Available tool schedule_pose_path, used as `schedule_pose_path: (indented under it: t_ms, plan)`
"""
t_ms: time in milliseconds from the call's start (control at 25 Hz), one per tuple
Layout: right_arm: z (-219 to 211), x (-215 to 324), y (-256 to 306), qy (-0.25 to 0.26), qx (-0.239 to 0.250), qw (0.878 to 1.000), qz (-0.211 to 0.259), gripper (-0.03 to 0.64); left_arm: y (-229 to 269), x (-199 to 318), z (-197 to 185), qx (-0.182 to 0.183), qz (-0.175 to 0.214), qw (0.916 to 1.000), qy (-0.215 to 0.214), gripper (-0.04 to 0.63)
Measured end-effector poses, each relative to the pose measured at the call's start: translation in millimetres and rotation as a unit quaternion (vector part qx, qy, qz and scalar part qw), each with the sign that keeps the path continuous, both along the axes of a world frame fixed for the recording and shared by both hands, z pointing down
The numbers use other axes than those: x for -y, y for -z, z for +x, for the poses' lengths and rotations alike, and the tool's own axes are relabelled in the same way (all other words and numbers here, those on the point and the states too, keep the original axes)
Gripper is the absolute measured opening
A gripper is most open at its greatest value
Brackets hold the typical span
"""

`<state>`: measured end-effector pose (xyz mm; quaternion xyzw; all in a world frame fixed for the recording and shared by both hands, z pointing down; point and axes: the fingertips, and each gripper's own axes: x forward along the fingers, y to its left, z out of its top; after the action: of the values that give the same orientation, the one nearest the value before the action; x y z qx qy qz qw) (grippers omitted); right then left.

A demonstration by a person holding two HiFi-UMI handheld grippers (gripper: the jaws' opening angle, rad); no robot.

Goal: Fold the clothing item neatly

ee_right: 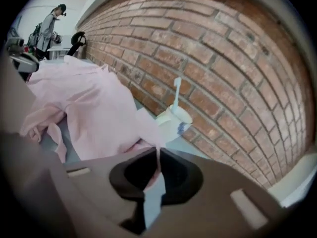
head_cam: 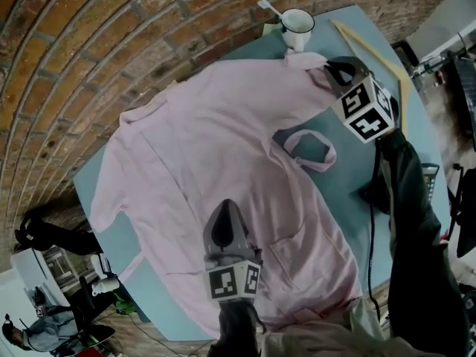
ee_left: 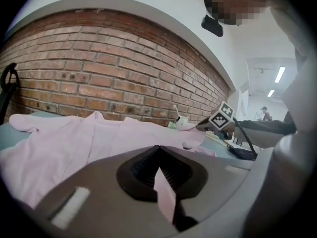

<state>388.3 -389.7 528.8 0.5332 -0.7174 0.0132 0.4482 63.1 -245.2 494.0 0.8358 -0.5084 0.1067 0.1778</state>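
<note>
Progress: barely started, no fold visible | pink shirt (head_cam: 223,140) spread across table (head_cam: 349,181) | left gripper (head_cam: 226,218) clamped on near hem | right gripper (head_cam: 338,71) pinching far shoulder corner beside mug (head_cam: 297,22) | remaining: apparently every fold

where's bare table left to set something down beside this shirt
Widest bare patch: blue tabletop right of the pale pink shirt, between it and the table edge, partly under a dark sleeve. A smaller strip at the near left corner, beside the shirt's hem. Crowded at the far corner by the white mug.
</note>
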Motion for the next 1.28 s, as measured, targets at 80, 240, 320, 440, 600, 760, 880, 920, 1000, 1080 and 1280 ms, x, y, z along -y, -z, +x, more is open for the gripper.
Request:
schedule_pose_path:
  t_ms: [80,240,320,440,600,760,880,920,1000,1080,1280]
  plan:
    - [2.4,-9.7,44.3,-0.008,0.020,0.997,0.081,0.020,-0.3,-2.3,-9.6,-0.013,-0.013,0.9998,0.011,0.006]
    - [-39.3,-28.3,147.5,0.045,0.061,0.970,0.230,0.020,0.9,-7.5,-37.7,-0.031,-0.026,0.9979,0.051,0.006]
    - [-88.3,-40.7,187.1,0.088,0.124,0.951,0.271,0.020,4.7,-14.5,-53.0,-0.030,-0.027,0.9968,0.069,0.006]
    - [-174.4,-72.5,192.8,0.164,0.189,0.937,0.245,0.020,13.1,-27.1,-73.5,-0.030,-0.026,0.9948,0.094,0.007]
    - [-291.4,-137.3,106.5,0.314,0.166,0.930,0.091,0.030,19.4,-46.8,-105.1,-0.046,-0.022,0.9901,0.131,0.006]
    - [-325.0,-200.0,-3.1,0.338,0.114,0.932,-0.063,0.176,16.7,-68.0,-127.7,-0.066,-0.014,0.9886,0.135,0.006]
    - [-314.3,-225.4,-21.8,0.312,0.089,0.943,-0.080,0.222,14.7,-84.3,-146.2,-0.079,-0.006,0.9883,0.131,0.006]
    - [-309.3,-230.7,-18.7,0.294,0.087,0.949,-0.079,0.222,13.6,-89.1,-154.2,-0.084,-0.006,0.9878,0.131,0.006]
    - [-305.0,-244.8,2.4,0.241,0.100,0.963,-0.064,0.160,12.6,-100.6,-176.3,-0.083,-0.012,0.9881,0.129,0.006]
    - [-322.0,-262.5,37.9,0.204,0.141,0.968,-0.028,0.000,13.1,-113.1,-209.5,-0.069,-0.017,0.9891,0.129,0.006]
    - [-417.5,-285.9,73.0,0.189,0.188,0.964,0.009,0.000,8.8,-129.1,-313.4,-0.047,-0.040,0.9844,0.165,0.006]
